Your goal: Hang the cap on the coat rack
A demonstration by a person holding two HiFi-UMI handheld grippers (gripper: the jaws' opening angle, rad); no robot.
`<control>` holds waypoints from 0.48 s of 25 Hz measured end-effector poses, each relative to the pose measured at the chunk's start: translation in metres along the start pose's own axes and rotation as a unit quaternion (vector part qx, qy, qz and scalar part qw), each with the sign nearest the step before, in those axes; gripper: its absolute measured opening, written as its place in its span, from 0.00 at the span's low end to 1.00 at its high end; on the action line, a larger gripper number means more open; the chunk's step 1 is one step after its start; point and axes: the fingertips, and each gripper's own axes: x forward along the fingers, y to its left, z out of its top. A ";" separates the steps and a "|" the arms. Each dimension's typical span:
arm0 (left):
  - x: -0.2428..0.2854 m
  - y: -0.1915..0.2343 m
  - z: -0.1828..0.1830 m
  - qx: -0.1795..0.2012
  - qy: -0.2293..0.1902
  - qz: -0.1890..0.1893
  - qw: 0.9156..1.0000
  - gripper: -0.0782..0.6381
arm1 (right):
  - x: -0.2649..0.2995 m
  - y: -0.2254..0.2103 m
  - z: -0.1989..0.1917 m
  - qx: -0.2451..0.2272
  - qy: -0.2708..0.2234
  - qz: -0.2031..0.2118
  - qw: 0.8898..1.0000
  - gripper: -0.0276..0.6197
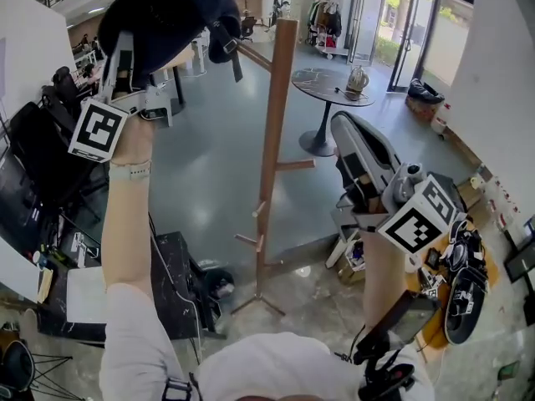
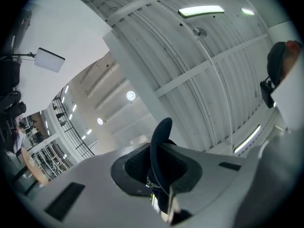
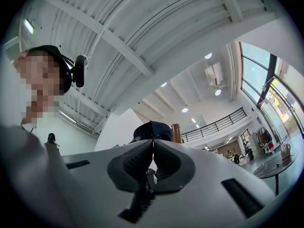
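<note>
My left gripper [image 1: 132, 63] is up high, and its fingers [image 2: 130, 167] are clenched on the cap [image 1: 171, 11]. In the left gripper view a thin dark edge of the cap stands upright in the pinch and pokes out past the fingertips. From the head view, the crown of the cap bulges above and beyond those fingers, with its back strap hanging off toward the right of them.

The coat rack [image 1: 274, 140] stands to the right of my left fingers, between the two grippers. Its wooden pole top sits near the cap's strap, with a gap that I can see. An upper peg [image 1: 257, 58] slants out from the pole on the side toward my left fingers, just below the cap. More pegs stick out lower down the pole.

My right gripper [image 1: 349, 134] is lower, on the far side of the pole from the cap. Its fingers [image 3: 135, 160] are pressed together with nothing between them. Looking along them, I see the cap and the rack top just past the fingertips, well apart from them.

A round counter [image 1: 330, 86] stands on the floor far beyond the right fingers.
</note>
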 end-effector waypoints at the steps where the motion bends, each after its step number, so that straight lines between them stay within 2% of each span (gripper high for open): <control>1: 0.010 -0.003 0.000 0.014 0.003 -0.008 1.000 0.15 | -0.002 -0.001 0.003 -0.003 -0.001 -0.003 1.000 0.08; 4: 0.039 -0.015 -0.002 0.057 0.014 -0.032 0.998 0.15 | -0.010 -0.005 0.011 -0.012 -0.005 -0.010 1.000 0.08; 12: 0.078 -0.015 0.004 0.059 -0.001 -0.029 0.998 0.15 | -0.024 -0.011 0.025 -0.025 -0.017 -0.024 0.999 0.08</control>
